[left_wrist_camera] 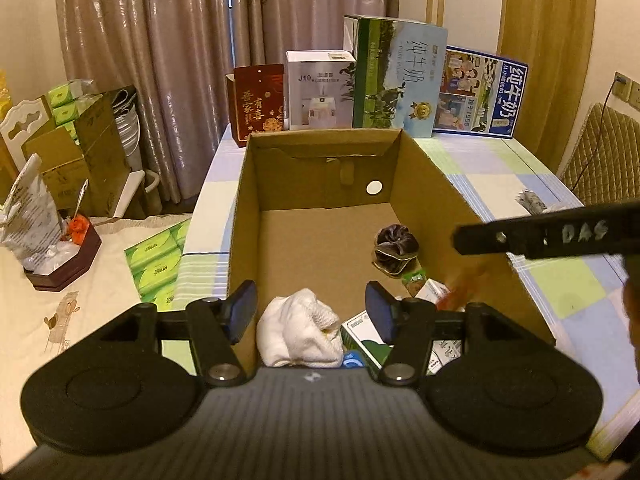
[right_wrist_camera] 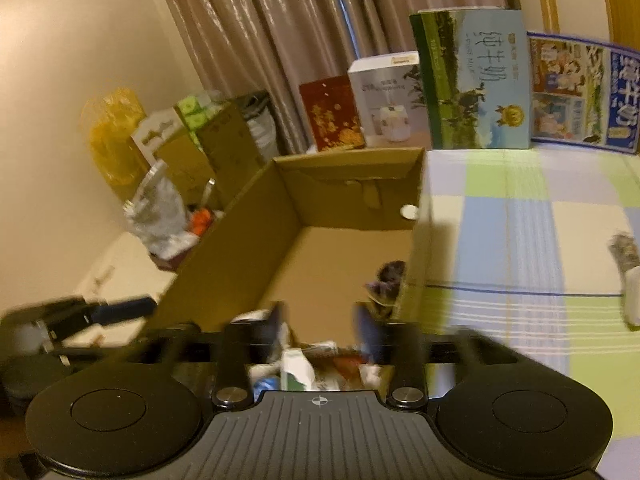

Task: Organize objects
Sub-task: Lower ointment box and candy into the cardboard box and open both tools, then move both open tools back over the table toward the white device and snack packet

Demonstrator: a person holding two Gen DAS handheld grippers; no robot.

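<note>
Hovering my left claw (left_wrist_camera: 311, 310), spread wide and empty, directly above the white cloth (left_wrist_camera: 298, 330) in the cardboard box (left_wrist_camera: 436, 184); right claw (right_wrist_camera: 318, 330) open too.

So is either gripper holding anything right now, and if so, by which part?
Nothing is held. The left gripper is open above the white cloth in the cardboard box; the right gripper is open too, though blurred.

dim warm indoor light | fisheye-bent edges | right wrist view motion-blurred
</note>
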